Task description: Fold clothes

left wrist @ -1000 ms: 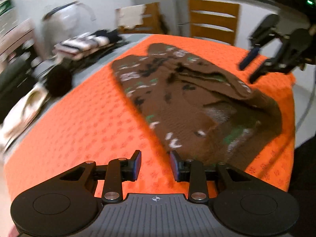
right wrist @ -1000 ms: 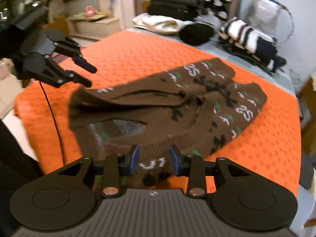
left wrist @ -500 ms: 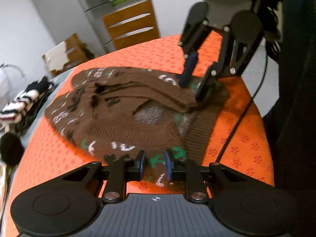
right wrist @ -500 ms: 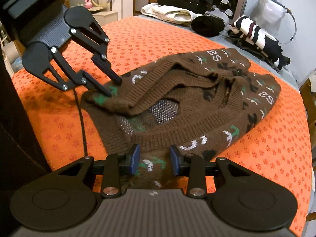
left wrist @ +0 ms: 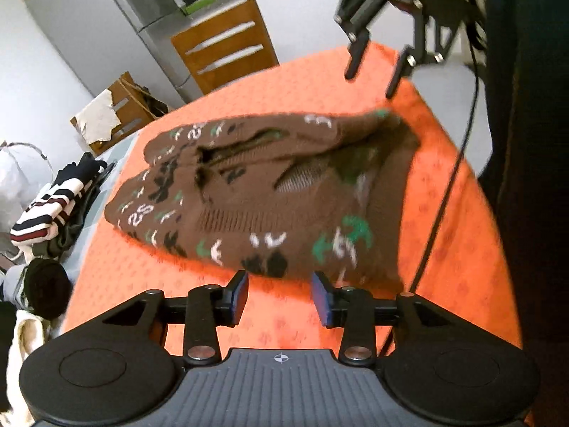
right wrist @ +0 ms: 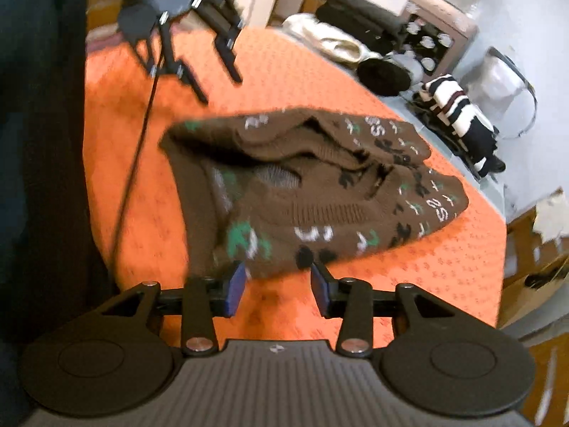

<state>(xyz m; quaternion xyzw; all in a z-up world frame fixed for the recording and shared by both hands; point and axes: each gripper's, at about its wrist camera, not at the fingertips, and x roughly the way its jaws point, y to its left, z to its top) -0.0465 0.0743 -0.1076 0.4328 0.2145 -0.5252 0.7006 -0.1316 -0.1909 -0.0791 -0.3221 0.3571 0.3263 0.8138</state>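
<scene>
A brown knitted sweater [left wrist: 270,192] with white, green and black patterns lies folded in a loose bundle on the orange cloth [left wrist: 458,249]; it also shows in the right wrist view [right wrist: 320,192]. My left gripper [left wrist: 281,297] is open and empty, just short of the sweater's near edge. My right gripper [right wrist: 276,287] is open and empty at the sweater's opposite edge. Each gripper shows in the other's view, raised above the cloth: the right one [left wrist: 373,71] and the left one [right wrist: 217,82].
A striped garment [left wrist: 46,210] and a black rolled item [left wrist: 46,288] lie at the table's left side. Wooden chairs [left wrist: 224,49] stand behind. Folded dark and cream clothes [right wrist: 355,32] sit at the far end. A black cable [left wrist: 444,192] crosses the cloth.
Both grippers have opened wider and pulled back and up from the sweater's edges. The sweater now lies released on the cloth.
</scene>
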